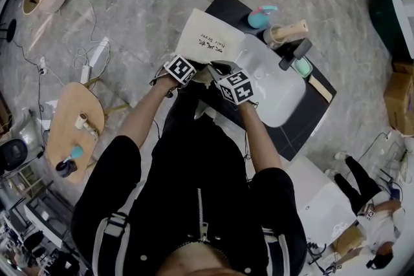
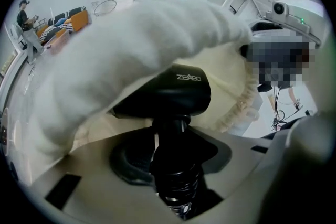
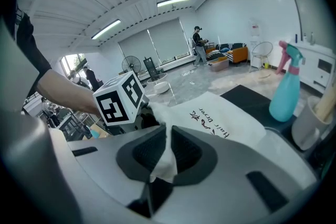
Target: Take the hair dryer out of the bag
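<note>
Left fingers (image 2: 128,161): closed from both sides on the black handle of the hair dryer (image 2: 176,93). They stand wide, with the handle filling the gap.
Left gripper (image 1: 196,66): at the centre of the head view, tip pushed into the mouth of the bag (image 1: 208,39).
Hair dryer: at the centre of the left gripper view, barrel crosswise above the handle, pale lettering on the barrel. It sits in the bag's mouth with cloth arching over it. The ribbed cord sleeve points to the bottom of the frame.
Right fingers (image 3: 189,150): almost together, pinching a fold of the bag's white cloth.
Right gripper (image 1: 218,72): just right of the left gripper in the head view, at the same opening.
Bag: off-white cloth with dark handwritten print, lying on the surface (image 1: 309,121), open end toward both grippers.
Surface: black, running from upper centre to right of the head view.
White tray (image 1: 279,99): on the surface, just right of the bag.
Spray bottle (image 3: 286,89): teal with a pink trigger, upright, at the right of the right gripper view.
</note>
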The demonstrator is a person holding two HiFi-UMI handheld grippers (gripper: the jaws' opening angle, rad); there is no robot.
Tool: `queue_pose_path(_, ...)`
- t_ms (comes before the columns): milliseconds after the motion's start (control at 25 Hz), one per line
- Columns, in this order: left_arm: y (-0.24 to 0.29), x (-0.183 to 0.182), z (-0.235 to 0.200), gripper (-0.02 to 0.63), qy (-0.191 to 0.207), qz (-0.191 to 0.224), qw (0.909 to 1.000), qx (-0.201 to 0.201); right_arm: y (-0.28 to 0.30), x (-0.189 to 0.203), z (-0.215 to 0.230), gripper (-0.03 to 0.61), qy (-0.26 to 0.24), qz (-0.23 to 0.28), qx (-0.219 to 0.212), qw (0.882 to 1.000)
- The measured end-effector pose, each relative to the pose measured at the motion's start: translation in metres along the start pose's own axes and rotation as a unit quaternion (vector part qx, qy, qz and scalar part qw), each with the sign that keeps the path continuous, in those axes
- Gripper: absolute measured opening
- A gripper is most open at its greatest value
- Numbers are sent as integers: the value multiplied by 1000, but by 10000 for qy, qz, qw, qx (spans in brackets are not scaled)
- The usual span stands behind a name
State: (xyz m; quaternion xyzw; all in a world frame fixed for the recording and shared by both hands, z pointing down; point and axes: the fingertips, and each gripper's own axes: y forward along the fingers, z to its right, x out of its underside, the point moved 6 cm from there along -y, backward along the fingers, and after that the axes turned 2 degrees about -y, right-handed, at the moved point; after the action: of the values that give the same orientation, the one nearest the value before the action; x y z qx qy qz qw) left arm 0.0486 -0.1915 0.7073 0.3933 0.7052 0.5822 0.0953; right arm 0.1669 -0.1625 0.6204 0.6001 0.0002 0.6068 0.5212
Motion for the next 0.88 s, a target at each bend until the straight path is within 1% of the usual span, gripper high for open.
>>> queue_pose_path(200, -7, 2, 5, 204, -63, 106, 9999, 84, 0, -2, -1, 41, -9, 12, 47, 10000)
queue_pose_path(440, -16, 13, 14, 204, -61, 125, 9997, 191, 0, -2, -1, 41, 13, -30, 131, 9999)
queue_pose_path(880, -34, 49, 30, 203, -227, 395, 9986, 250, 6, 4, -6, 43, -73, -176, 297, 9994)
